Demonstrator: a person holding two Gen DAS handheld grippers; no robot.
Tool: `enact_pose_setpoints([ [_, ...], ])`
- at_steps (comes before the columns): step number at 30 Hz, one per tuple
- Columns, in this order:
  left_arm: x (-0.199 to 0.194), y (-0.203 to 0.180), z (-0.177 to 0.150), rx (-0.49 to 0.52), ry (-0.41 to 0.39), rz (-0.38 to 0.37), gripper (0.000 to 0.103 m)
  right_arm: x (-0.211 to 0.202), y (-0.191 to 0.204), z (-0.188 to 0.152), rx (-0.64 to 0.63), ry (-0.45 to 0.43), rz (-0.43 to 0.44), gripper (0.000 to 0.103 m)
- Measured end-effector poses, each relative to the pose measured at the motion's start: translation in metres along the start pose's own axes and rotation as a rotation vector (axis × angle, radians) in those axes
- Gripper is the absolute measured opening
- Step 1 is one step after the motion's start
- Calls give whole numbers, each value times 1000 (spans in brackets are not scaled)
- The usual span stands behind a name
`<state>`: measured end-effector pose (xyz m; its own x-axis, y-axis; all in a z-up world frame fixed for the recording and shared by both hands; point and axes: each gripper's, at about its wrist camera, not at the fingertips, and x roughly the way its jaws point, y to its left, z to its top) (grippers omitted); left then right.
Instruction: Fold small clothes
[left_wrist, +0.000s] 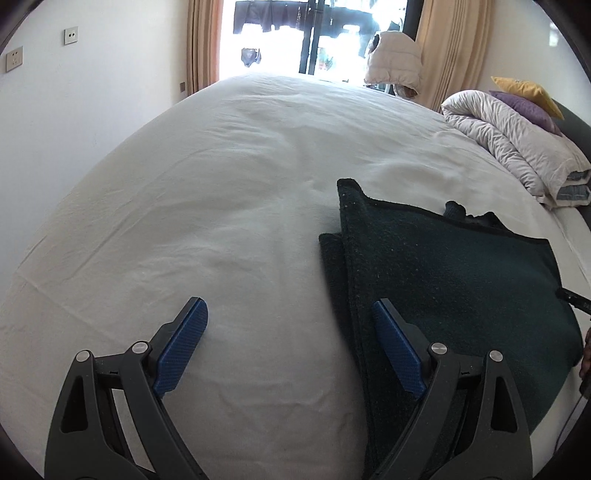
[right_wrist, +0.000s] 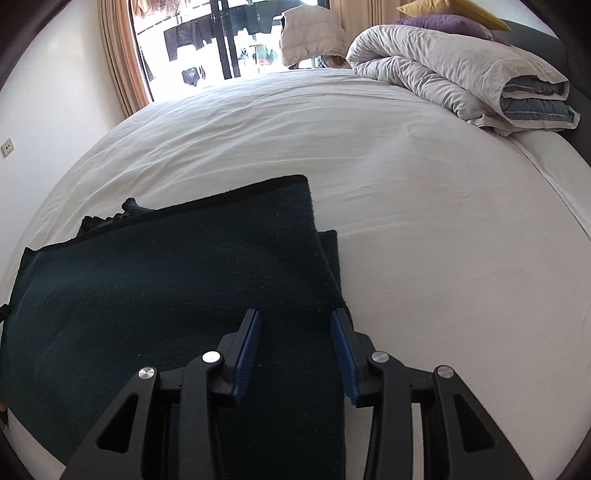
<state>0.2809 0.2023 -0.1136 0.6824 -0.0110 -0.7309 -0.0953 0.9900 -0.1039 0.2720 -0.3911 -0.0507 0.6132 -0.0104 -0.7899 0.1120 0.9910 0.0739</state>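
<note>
A dark green garment (right_wrist: 166, 288) lies folded on the white bed (right_wrist: 424, 221), lower left in the right wrist view. The right gripper (right_wrist: 295, 332) hangs half-spread over its edge, unclenched; the left gripper (left_wrist: 291, 325) gapes wide, empty.

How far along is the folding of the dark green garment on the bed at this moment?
Partly done: the dark green garment lies on the white bed sheet with one layer already folded over another. In hand: the right gripper straddles its right edge, pads not yet pressing; the left gripper is open wide over its left edge. Neither holds cloth. Left: grasp both edges, fold again, smooth the bunched fabric at the far side.
</note>
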Motion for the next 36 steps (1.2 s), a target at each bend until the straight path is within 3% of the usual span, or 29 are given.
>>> enact_pose_setpoints([
  [2, -14, 5, -4, -28, -17, 4, 91, -16, 6, 1, -7, -49, 27, 40],
  [4, -26, 12, -9, -79, -29, -16, 91, -29, 11, 0, 16, -92, 123, 42],
  [7, -40, 20, -21, -136, -16, -73, 91, -29, 21, -8, -2, -93, 202, 46],
  [11, -43, 10, -39, -93, 4, -75, 91, -7, 11, -26, 26, -26, 183, 46],
  [15, -35, 0, -49, -35, 35, -46, 91, -9, -11, -33, 67, -60, 213, 27],
  [20, -36, 0, -51, -38, 33, -45, 91, -14, -33, -37, 132, -52, 96, 27],
  [22, -38, 2, -53, -46, 34, -49, 91, -23, -46, -40, 202, -60, 48, 53],
  [28, -48, 4, -60, -54, 39, -68, 91, -65, -66, -55, 341, -172, 172, 53],
  [33, -68, 7, -76, -129, 9, -238, 91, -58, -70, -66, 349, -99, 260, 53],
  [36, -70, 1, -86, -119, 12, -289, 90, -54, -64, -73, 327, -67, 293, 53],
])
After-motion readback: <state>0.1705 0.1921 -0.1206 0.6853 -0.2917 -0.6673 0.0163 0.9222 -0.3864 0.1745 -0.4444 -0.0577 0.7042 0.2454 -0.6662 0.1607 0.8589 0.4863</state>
